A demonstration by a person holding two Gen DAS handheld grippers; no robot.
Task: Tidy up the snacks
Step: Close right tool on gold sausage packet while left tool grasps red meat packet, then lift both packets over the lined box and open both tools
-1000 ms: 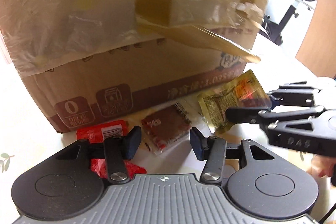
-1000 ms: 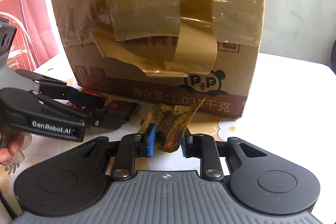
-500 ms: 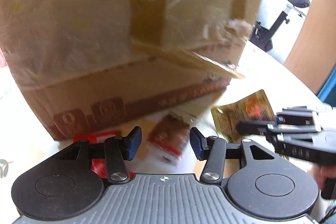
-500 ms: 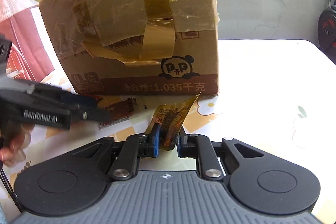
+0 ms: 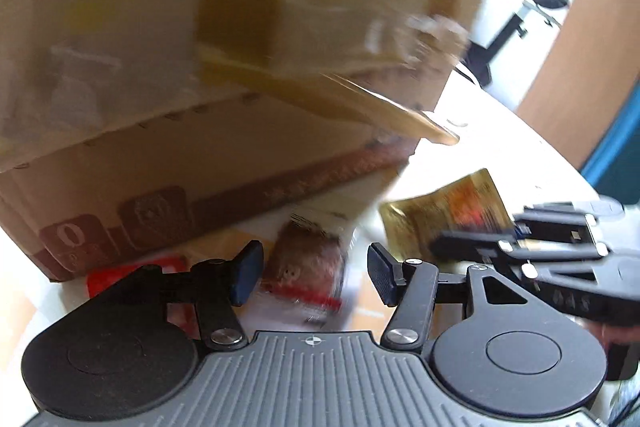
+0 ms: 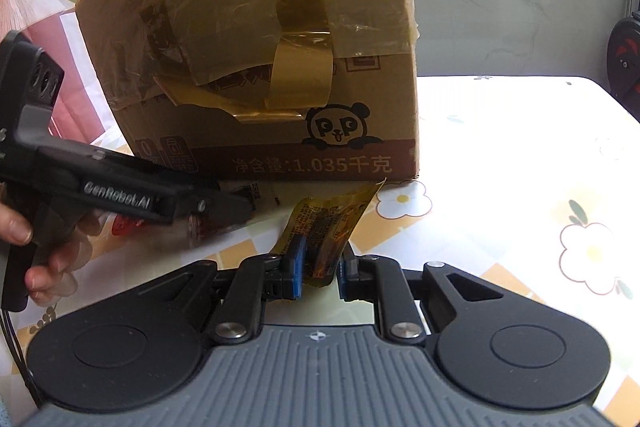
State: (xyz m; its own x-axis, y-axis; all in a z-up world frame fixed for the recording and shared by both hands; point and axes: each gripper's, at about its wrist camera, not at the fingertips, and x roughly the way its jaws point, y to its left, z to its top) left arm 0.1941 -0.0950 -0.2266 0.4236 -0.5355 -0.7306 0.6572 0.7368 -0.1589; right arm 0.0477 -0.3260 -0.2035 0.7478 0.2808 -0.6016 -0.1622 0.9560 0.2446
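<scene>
Crinkly gold snack pouch (image 6: 326, 227) clamped in right claw (image 6: 319, 273); left claw (image 5: 314, 275) opening, empty.

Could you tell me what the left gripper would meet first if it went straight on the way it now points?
Probably the brown snack packet lying on the table between the opening fingers of the left gripper; the cardboard box stands just beyond.

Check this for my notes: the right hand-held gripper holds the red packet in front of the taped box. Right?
Not quite. The right hand-held gripper holds the gold packet, not a red one, as the right wrist view shows. It is in front of the taped box.
</scene>
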